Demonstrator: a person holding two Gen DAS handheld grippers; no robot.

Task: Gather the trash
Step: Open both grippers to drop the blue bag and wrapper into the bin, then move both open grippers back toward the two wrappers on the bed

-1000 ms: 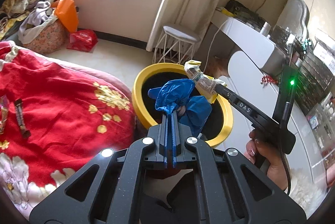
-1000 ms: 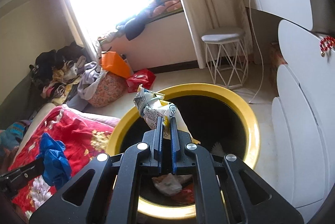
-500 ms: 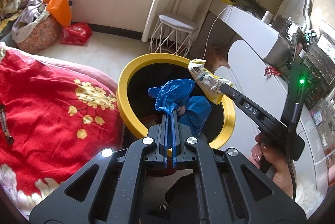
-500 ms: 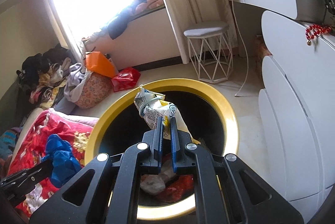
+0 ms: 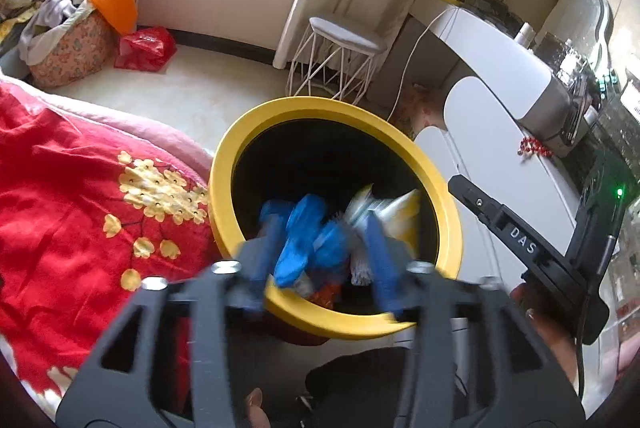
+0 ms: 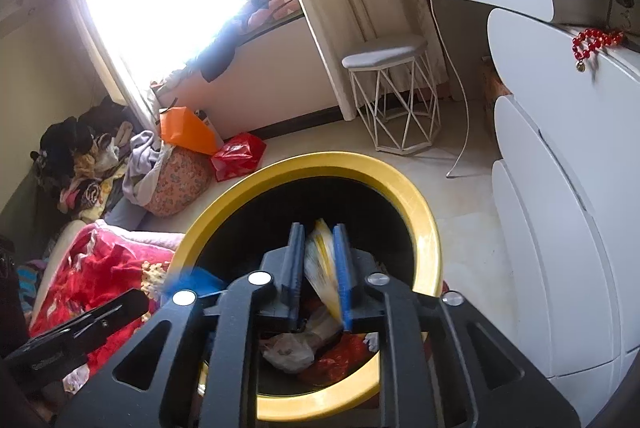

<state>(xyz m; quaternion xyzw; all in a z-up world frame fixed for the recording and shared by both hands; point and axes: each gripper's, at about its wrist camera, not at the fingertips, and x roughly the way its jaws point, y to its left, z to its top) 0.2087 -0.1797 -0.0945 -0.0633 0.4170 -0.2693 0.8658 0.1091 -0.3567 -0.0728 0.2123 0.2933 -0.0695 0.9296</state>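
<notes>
Blue and crumpled, the glove (image 5: 304,236) blurs between the left gripper's (image 5: 320,252) fingers, which have just been opening and stand spread over the bin (image 5: 224,188). The right gripper (image 6: 320,272) has just been parting too; a yellow-and-white wrapper (image 6: 322,268) hangs blurred between its narrowly spread pads. Below lie white and red scraps inside the black, yellow-rimmed bin. Beyond stands a stool (image 6: 388,88).
</notes>
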